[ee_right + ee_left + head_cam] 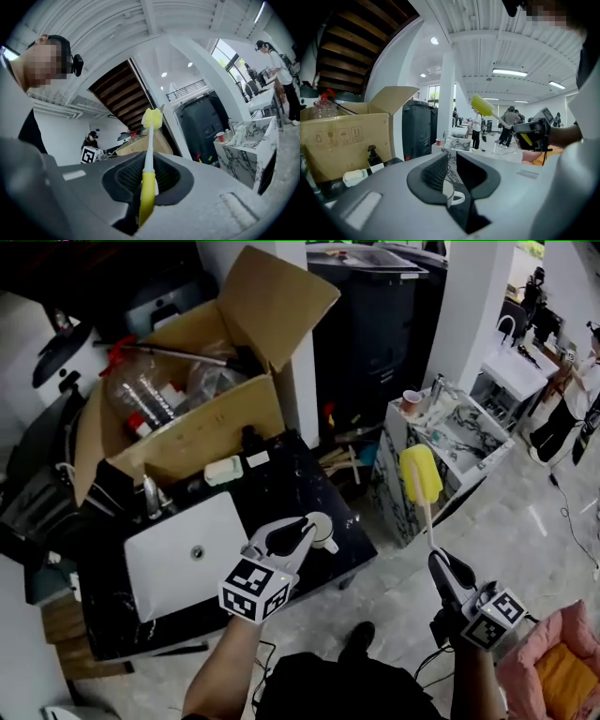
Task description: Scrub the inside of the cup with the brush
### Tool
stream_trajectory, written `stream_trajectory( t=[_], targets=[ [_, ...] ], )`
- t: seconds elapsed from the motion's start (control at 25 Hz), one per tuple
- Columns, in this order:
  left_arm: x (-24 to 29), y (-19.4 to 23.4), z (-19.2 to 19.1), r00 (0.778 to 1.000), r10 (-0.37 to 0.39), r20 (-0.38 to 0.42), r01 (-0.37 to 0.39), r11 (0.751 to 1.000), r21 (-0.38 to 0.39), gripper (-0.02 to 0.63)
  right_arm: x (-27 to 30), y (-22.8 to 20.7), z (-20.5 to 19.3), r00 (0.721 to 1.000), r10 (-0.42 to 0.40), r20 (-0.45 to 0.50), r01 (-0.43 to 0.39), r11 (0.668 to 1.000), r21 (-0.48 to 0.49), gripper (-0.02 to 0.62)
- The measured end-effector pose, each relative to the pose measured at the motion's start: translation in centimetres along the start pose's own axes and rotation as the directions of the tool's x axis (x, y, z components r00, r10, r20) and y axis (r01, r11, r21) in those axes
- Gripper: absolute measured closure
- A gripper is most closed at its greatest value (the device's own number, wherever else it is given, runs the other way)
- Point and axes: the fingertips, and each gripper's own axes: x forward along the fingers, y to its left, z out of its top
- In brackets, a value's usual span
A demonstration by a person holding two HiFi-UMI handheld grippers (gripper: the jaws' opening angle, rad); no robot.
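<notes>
You stand over a black desk (281,474) with a white sink (183,554) set into it. The white cup (325,538) sits upright on the desk close to its near right corner, just in from the edge. Your left gripper (292,532) is at the cup. Its jaws stand a little apart with the cup's rim in the narrow gap, so the hold looks released, not pinching.

Your right gripper (442,566) is clenched on the lower end of the brush (420,474). The yellow sponge head points up and away, out over the floor, well apart from the cup.

The main risk is the cup's place. It is near the edge and loosely held, so a push from the sponge head could tip it or slide it off onto the floor. The brush is gripped far from its head. Pressing against the cup wall could therefore twist the handle in the jaws. The head may also catch the rim instead of going inside.
</notes>
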Motion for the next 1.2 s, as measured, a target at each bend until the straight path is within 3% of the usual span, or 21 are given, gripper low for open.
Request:
stream_trajectory(
  t=[0.2,0.44,0.76,0.92,1.2],
  targets=[
    [0.4,0.2,-0.6,0.998,0.068,0.0,-0.068,0.997,-0.034,0.492,4.2,-2.1,0.1,0.99,0.126,-0.059,-0.126,0.992,0.018,0.552],
    [-0.4,2.3,-2.0,0.992,0.125,-0.006,-0.125,0.989,-0.08,0.452,9.0,-0.5,-0.3,0.964,0.23,-0.13,-0.23,0.973,0.015,0.552],
    [-0.6,3.5,-4.4,0.996,0.083,-0.033,-0.087,0.986,-0.139,0.374,13.0,1.1,-0.9,0.947,0.263,-0.184,-0.266,0.964,0.008,0.552],
    [0.3,2.9,-6.4,0.994,0.065,-0.088,-0.079,0.983,-0.168,0.31,14.0,0.8,-1.6,0.923,0.308,-0.232,-0.311,0.95,0.024,0.552],
    [2.7,1.4,-9.5,0.961,0.211,-0.176,-0.251,0.938,-0.241,0.185,14.9,-1.6,-1.0,0.854,0.438,-0.282,-0.442,0.896,0.053,0.552]
  ],
)
